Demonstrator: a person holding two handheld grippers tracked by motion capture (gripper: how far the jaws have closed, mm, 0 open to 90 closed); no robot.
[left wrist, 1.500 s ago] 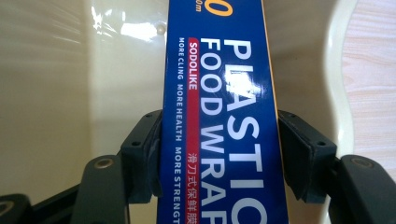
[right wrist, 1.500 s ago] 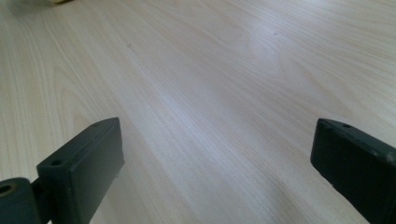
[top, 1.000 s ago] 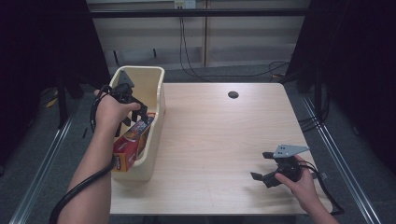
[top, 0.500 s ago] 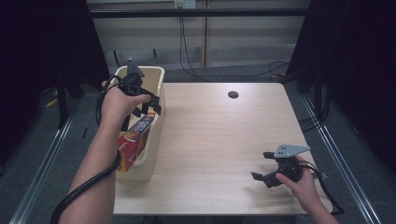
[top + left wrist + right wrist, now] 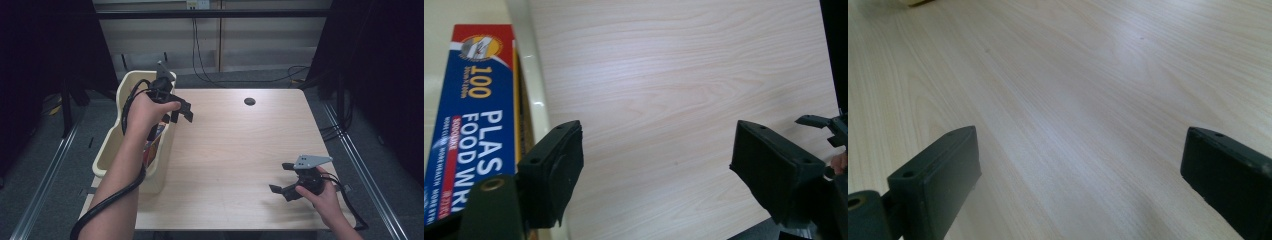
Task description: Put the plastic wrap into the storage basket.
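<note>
Hovering above the desk's left edge, the left claw is held up in the person's left hand, with its jaws spread wide and nothing between them. In the left gripper view the same claw looks down on bare wood, one jaw over the rim of a cream bin and the other out over the desk.

The bin stands along the desk's left edge, its long side running from near to far. Inside it lies a blue and red box of plastic food wrap, pressed against the wall nearest the desk's middle; in the high view a strip of that box shows beside the forearm.

Near the desk's front right corner the right claw sits low in the person's right hand, jaws parted and empty, with the grey plate on top. The right gripper view shows its jaws wide apart over bare wood grain.

A small dark round hole lies near the far edge, right of centre. Cables hang behind the desk against the back wall.
</note>
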